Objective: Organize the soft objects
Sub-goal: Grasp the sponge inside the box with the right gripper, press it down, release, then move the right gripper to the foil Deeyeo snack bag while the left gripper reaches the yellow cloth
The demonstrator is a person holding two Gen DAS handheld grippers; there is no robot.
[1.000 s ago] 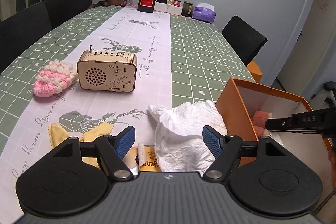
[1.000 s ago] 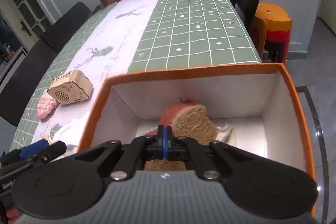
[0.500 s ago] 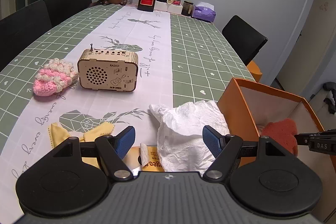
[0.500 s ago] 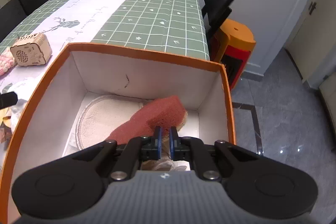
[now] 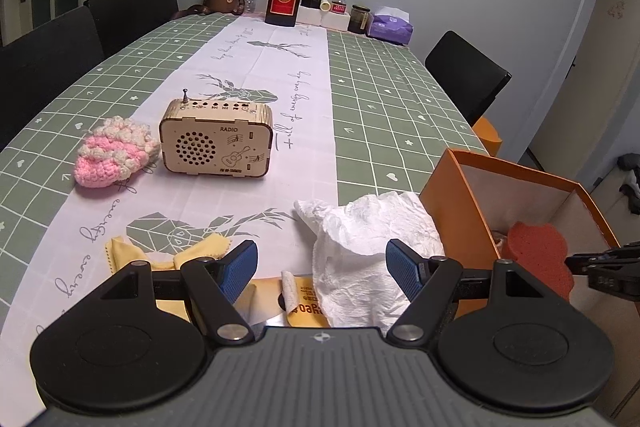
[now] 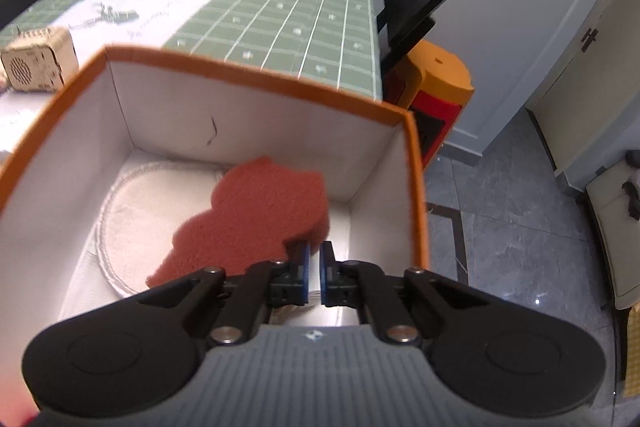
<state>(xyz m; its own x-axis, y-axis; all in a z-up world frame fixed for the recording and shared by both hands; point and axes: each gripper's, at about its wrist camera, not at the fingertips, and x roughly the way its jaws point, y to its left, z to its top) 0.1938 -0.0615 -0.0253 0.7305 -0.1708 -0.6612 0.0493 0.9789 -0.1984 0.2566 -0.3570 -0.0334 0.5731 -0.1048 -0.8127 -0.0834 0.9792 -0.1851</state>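
Right gripper (image 6: 314,269) jaws nearly together, small gap, sponge (image 6: 256,215) at 11 o'clock inside orange box (image 6: 248,75); pinch uncertain. Risk: sponge snags, lifts out. Left gripper (image 5: 322,269) jaws spread above white cloth (image 5: 368,239); low approach could nudge box off surface (image 5: 380,99).

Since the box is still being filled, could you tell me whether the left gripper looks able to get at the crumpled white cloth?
Probably yes: the left gripper is open, and the white cloth lies uncovered straight ahead.

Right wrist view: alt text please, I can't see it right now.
The right gripper, jaws slightly parted, sits at the edge of a red-brown scalloped sponge inside the orange cardboard box. A round cream woven mat lies beneath the sponge.
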